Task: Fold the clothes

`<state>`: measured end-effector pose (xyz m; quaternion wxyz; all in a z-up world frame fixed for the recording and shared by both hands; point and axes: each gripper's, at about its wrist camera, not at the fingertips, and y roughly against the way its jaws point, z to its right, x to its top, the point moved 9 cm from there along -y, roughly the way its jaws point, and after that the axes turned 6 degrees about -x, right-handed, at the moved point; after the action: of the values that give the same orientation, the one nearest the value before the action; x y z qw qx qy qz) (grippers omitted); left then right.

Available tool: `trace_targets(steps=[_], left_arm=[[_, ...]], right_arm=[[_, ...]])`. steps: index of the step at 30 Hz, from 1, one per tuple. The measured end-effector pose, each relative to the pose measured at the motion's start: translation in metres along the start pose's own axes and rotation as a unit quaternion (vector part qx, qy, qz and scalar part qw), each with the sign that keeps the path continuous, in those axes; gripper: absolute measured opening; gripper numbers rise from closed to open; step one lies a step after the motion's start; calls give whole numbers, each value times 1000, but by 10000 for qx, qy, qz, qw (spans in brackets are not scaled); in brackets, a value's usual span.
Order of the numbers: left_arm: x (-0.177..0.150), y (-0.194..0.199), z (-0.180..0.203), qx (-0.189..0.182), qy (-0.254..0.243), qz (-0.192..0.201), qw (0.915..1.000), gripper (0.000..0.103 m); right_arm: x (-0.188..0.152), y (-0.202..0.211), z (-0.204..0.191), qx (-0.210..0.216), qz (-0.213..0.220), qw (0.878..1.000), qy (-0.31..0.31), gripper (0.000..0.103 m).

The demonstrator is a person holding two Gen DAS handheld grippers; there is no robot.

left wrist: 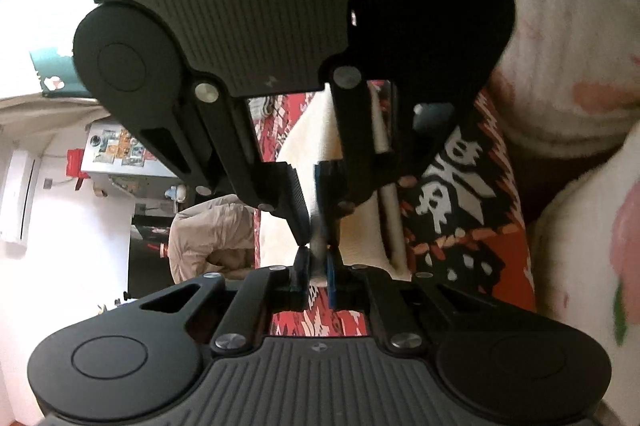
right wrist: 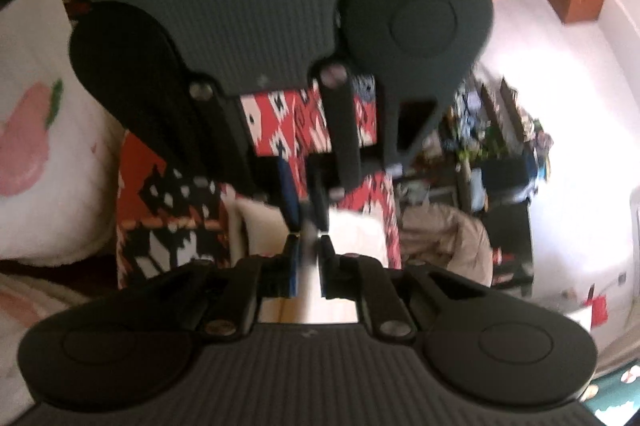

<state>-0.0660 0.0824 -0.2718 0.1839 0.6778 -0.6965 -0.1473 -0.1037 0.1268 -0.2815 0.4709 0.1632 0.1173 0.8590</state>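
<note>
Both grippers (left wrist: 318, 246) (right wrist: 308, 238) on cream garment (left wrist: 360, 226) (right wrist: 352, 230).

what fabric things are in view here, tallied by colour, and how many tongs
cream-white cloth garment, pinched by both tongs: 1
red, black and white patterned woven blanket: 1
white fleecy cloth with pink fruit prints: 1
beige crumpled jacket-like cloth: 1
black two-finger tongs, left tongs and right tongs: 2
total: 6
</note>
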Motion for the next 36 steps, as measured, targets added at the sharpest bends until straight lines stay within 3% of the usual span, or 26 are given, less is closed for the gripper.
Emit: trace_targets(steps=[7,23,36], left_arm=[[2,1,-3,-68,38,59,10000,8],[3,1,2,-137,77,-15,9999,8],[-2,3,7,-293,37,-123,9995,9]], right_arm=[[-12,-6,4,54,-25,10000,9,5],[-81,-3,13,-24,-799,9958,-448,6],[-129,-1,22,149,-954,9919,-820,5]])
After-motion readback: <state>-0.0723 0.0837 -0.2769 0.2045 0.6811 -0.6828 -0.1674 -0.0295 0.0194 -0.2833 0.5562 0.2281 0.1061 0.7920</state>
